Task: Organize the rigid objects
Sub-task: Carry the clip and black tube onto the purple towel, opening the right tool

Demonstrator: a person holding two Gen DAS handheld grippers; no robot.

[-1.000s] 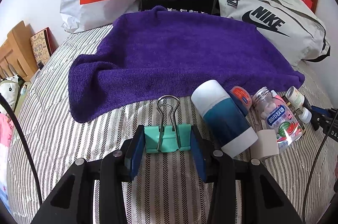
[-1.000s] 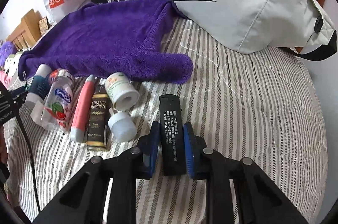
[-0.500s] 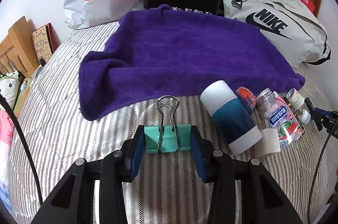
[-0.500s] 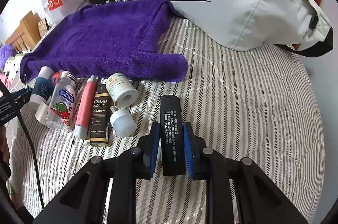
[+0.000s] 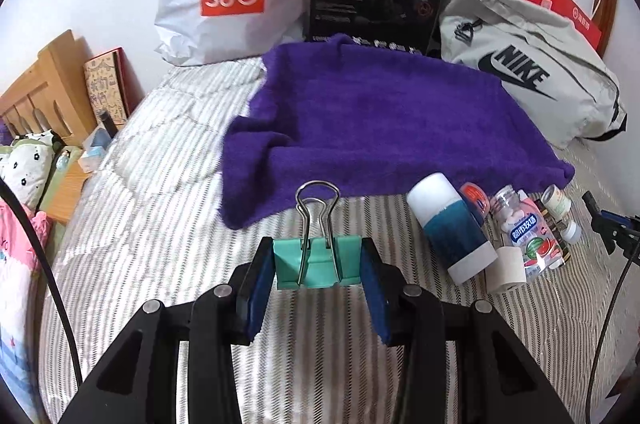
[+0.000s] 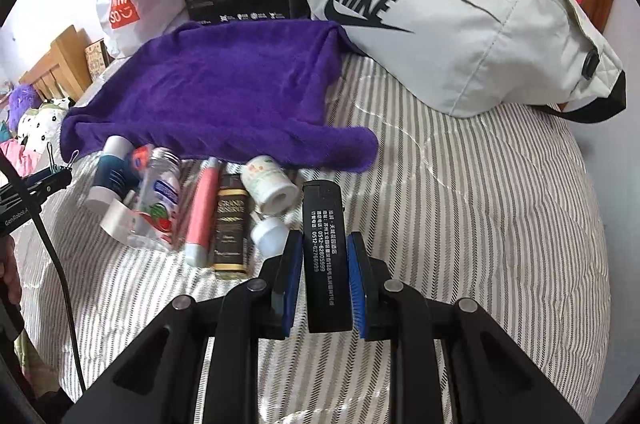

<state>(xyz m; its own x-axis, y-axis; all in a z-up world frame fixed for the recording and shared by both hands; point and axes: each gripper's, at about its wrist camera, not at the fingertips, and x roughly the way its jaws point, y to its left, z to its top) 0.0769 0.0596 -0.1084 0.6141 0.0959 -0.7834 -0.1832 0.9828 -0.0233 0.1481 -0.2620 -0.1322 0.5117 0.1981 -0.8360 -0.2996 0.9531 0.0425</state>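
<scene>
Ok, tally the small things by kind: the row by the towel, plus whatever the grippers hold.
Clip, in left gripper: 1
Lighter, in right gripper: 1
Bottles: 4
Pink tube: 1
Brown box: 1
Orange-capped item: 1
Loose white cap: 1
Total: 10

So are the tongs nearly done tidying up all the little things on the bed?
Probably not. Nothing looks put away yet: the purple towel is bare. In hand: the left tongs grip a green binder clip, and the right tongs grip a black lighter. Still lying in a row on the striped bedcover: a teal bottle, a candy bottle, a pink tube and others.
</scene>
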